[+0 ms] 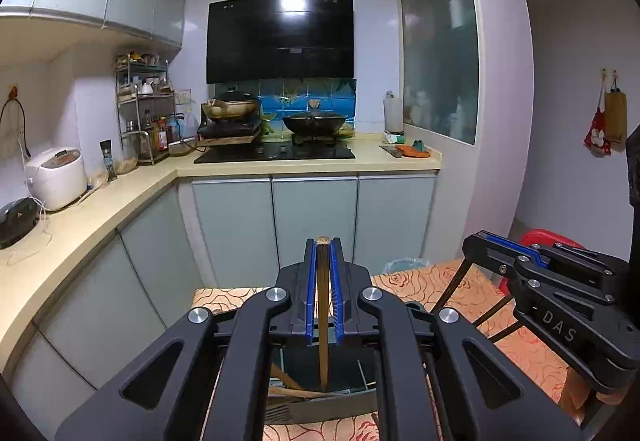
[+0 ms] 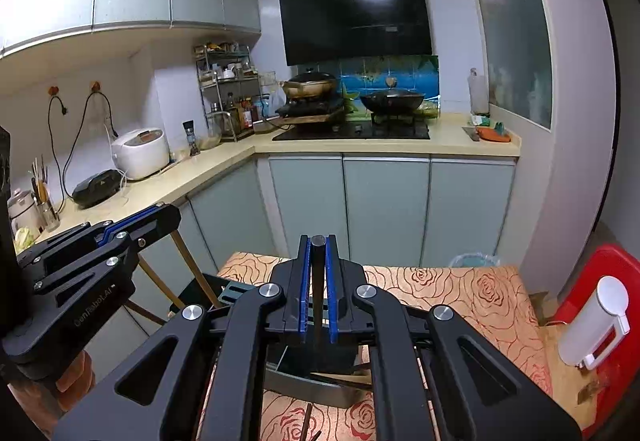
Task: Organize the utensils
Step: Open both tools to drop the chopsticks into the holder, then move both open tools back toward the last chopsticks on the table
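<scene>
My left gripper [image 1: 323,243] is shut on a brown wooden chopstick [image 1: 323,321] that stands upright, its lower end down in a dark utensil holder [image 1: 320,407] on the rose-patterned table [image 1: 424,281]. My right gripper [image 2: 318,241] is shut on a dark chopstick [image 2: 318,305], also upright, over the same holder [image 2: 316,387]. More wooden utensils and a slotted spatula [image 1: 280,411] lie in the holder. Each gripper shows in the other's view: the right gripper [image 1: 560,281] to the right, the left gripper [image 2: 92,261] to the left, with dark sticks hanging below.
An L-shaped kitchen counter [image 1: 120,193] runs left and behind with a rice cooker [image 1: 58,177], spice rack, stove and wok [image 1: 314,123]. A red stool [image 2: 600,281] with a white dispenser [image 2: 596,321] stands right of the table. A bin sits behind the table.
</scene>
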The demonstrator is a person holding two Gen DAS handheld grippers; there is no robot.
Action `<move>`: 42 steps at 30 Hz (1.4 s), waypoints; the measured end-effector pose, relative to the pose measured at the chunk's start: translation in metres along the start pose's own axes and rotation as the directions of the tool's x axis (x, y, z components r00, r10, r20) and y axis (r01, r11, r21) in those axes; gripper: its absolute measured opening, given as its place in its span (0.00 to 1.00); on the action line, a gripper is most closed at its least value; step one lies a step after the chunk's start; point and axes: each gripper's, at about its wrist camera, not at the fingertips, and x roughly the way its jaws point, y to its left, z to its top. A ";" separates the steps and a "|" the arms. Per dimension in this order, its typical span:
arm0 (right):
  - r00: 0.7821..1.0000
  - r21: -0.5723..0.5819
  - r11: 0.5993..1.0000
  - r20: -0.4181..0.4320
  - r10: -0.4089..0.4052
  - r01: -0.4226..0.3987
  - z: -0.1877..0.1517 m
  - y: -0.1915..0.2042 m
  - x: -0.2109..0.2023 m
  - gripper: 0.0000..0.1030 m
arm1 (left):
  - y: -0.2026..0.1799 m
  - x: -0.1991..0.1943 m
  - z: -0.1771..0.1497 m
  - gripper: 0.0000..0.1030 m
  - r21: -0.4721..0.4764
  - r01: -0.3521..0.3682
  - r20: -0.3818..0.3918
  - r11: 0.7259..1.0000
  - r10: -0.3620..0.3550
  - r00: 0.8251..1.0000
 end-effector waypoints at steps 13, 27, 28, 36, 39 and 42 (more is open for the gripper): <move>0.999 0.016 0.999 0.045 -0.029 0.029 -0.001 -0.006 -0.017 0.38 | 0.017 -0.040 0.008 0.65 -0.046 0.004 0.069 0.999 0.000 0.998; 0.998 -0.020 0.999 0.057 -0.035 0.036 -0.042 -0.010 -0.073 0.38 | 0.021 -0.081 -0.057 0.71 -0.033 0.020 0.041 0.999 -0.019 0.999; 0.998 -0.025 0.999 0.054 -0.038 0.040 -0.047 -0.010 -0.075 0.38 | 0.021 -0.081 -0.062 0.71 -0.034 0.021 0.033 0.999 -0.020 0.999; 0.997 -0.053 0.996 0.021 -0.076 0.077 -0.094 -0.006 -0.085 0.38 | 0.022 -0.086 -0.105 0.71 -0.026 -0.017 -0.023 1.000 0.016 1.000; 0.995 -0.052 0.994 0.027 -0.093 0.095 -0.109 -0.007 -0.092 0.38 | 0.020 -0.092 -0.119 0.71 -0.014 -0.033 -0.033 0.999 0.032 0.999; 0.994 -0.045 0.993 0.018 -0.105 0.106 -0.129 -0.009 -0.100 0.39 | 0.021 -0.098 -0.138 0.71 -0.017 -0.042 -0.056 0.999 0.041 0.998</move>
